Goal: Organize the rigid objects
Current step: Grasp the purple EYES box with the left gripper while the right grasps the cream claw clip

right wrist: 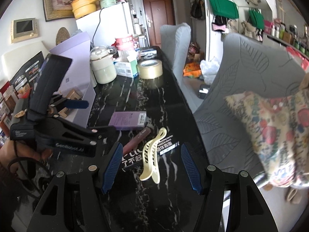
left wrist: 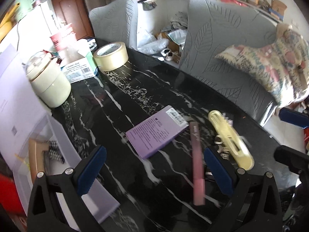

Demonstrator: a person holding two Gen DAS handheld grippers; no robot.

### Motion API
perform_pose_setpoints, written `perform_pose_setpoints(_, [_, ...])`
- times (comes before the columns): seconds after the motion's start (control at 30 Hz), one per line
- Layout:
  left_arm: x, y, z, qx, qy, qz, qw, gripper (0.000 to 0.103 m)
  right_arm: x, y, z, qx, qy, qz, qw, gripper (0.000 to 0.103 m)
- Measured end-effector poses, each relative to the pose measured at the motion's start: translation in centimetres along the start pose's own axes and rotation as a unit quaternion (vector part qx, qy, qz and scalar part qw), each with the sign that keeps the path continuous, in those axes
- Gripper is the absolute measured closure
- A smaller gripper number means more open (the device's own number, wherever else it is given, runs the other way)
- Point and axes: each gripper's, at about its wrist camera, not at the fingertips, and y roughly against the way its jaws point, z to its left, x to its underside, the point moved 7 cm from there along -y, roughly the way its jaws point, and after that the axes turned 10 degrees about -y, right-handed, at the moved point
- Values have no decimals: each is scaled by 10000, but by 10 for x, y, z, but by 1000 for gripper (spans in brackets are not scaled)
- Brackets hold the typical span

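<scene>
Two pairs of tongs, left tongs (left wrist: 152, 172) and right tongs (right wrist: 152, 169), both open, above hair clip (right wrist: 152, 159), pink tube (left wrist: 197, 160), purple box (left wrist: 157, 133).

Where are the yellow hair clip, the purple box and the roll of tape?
yellow hair clip (right wrist: 151, 159): right wrist view, middle of its body.
purple box (left wrist: 157, 134): left wrist view, centre of its printed face.
roll of tape (left wrist: 111, 56): left wrist view, outer band.

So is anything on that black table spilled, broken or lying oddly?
Nothing looks spilled or broken. The small things just lie scattered at odd angles on the table: a yellow hair clip resting across a black box, a pink tube slanted beside it, and a purple box lying flat, askew.
</scene>
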Motion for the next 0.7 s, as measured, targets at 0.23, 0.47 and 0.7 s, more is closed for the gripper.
perform_pose_setpoints(0.23, [-6,-33,4,408,-303,236,9984,0,2,-23,1,-70,-66,218,9997,40])
perform_pose_setpoints(0.47, [-12,-63,3,1040,-542,528,9917,0,3,-41,-1,-137,-173,440,9988,40])
perform_pose_setpoints(0.7, [-15,-76,-2,1488,-493,600,9858,0,2,-48,-5,-90,-274,528,9982,40])
